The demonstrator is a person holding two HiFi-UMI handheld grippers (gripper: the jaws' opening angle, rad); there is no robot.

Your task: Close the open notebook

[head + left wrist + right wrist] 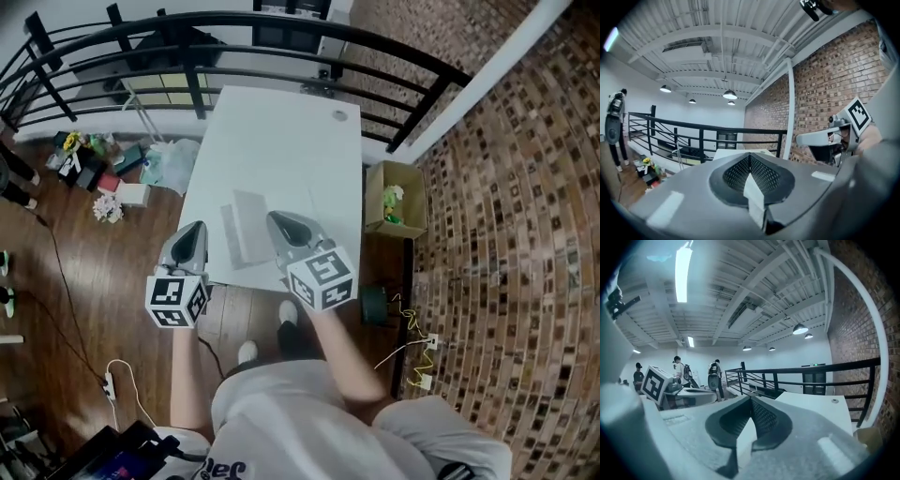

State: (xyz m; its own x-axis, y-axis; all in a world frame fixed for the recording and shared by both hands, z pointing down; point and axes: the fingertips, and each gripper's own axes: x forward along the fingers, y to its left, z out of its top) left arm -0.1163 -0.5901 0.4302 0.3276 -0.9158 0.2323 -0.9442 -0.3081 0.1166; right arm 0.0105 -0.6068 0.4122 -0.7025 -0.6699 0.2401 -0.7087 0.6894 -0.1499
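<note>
My left gripper, jaws pressed together and empty, my right gripper beside it, jaws likewise together, both pointing forward, roughly level, my forearms outstretched

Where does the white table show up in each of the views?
Head view: white table, upper middle.
Left gripper view: thin pale strip at centre.
Right gripper view: pale slab right of centre.
Shared landmark: the black railing behind the table's far edge.

Matt paper notebook, smooth white table
</note>
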